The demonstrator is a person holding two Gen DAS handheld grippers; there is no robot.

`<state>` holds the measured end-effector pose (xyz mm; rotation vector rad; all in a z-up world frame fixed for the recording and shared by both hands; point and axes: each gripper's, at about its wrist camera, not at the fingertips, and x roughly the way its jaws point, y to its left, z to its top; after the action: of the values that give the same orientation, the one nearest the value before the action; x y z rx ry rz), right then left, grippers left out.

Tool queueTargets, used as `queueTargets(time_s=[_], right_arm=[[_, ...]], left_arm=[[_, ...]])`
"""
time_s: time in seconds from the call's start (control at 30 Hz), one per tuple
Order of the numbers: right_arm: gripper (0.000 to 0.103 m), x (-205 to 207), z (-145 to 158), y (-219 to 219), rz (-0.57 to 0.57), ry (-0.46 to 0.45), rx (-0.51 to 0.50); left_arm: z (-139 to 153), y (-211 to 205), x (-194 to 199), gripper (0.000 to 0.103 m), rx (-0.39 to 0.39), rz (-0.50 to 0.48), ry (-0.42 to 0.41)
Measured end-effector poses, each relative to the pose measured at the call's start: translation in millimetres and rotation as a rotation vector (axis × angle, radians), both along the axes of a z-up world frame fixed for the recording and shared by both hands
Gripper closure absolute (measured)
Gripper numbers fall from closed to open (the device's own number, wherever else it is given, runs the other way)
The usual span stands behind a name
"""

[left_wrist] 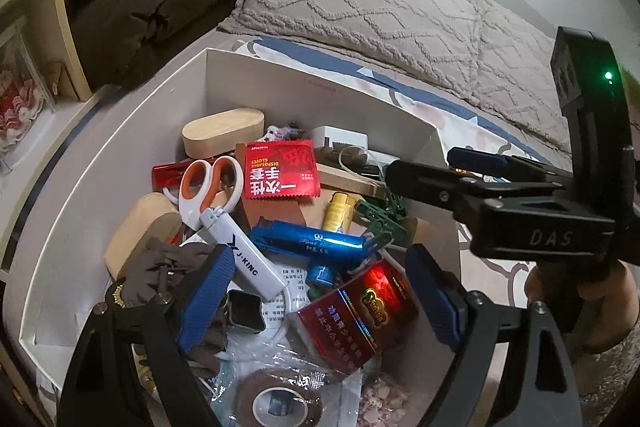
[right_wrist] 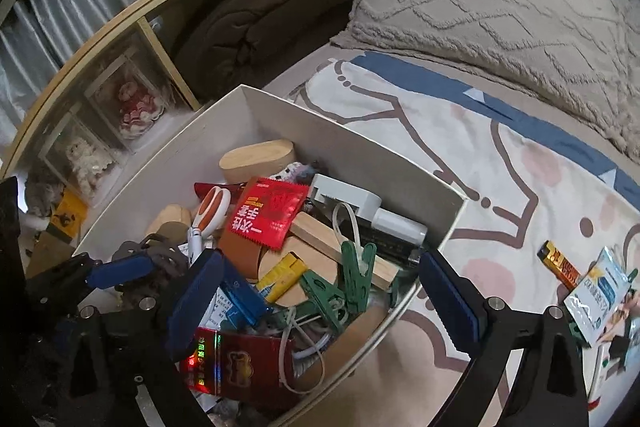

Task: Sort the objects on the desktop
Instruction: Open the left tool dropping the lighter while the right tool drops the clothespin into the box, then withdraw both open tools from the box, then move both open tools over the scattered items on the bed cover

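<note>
A white open box [left_wrist: 120, 155] on the bed is packed with clutter: orange-handled scissors [left_wrist: 208, 187], a red glove packet [left_wrist: 282, 173], a white J-KING lighter [left_wrist: 244, 255], a shiny blue stapler-like item [left_wrist: 316, 243], a red cigarette pack [left_wrist: 360, 311] and green clothespins [right_wrist: 352, 279]. My left gripper [left_wrist: 320, 303] hangs open over the box's near part, with the cigarette pack below the gap and untouched. My right gripper [right_wrist: 322, 301] is open wide and straddles the box's right wall [right_wrist: 432, 267]. One finger is over the clutter, the other over the sheet. Nothing is held.
On the patterned sheet to the right lie a yellow-black bar [right_wrist: 560, 265] and a blue-white sachet [right_wrist: 600, 295]. A grey textured pillow [right_wrist: 500, 7] lies behind. A wooden headboard shelf [right_wrist: 168, 67] with clear cases stands at the left. A tape roll [left_wrist: 280, 399] lies near the box's front.
</note>
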<state>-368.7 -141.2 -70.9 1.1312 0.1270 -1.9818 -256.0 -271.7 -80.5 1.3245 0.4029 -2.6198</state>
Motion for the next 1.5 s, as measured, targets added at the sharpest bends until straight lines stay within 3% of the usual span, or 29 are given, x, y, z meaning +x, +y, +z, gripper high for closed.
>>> queueTargets(time_s=[0.53,0.7,0.8,0.9,1.5], right_arm=[[0.005,11,17,9,-0.016,0.020,-0.063],[0.000,18,24,17,-0.023,0.023,-0.096],[0.000,24,29,24,-0.037,0.043,-0.106],[0.000,29,34,31,-0.049,0.055,-0.112],[0.000,68,64,92,-0.169,0.164,-0.172]], left_arm=[[5,-1,6,0.016,-0.030,0.021,0.005],[9,2,12,0.016,-0.045,0.029,0.027],[10,0,16,0.001,-0.018,0.056,0.054],[14,2,20,0.000,-0.007,0.063,0.071],[49,37,40,0.000,-0.118,0.013,0.182]])
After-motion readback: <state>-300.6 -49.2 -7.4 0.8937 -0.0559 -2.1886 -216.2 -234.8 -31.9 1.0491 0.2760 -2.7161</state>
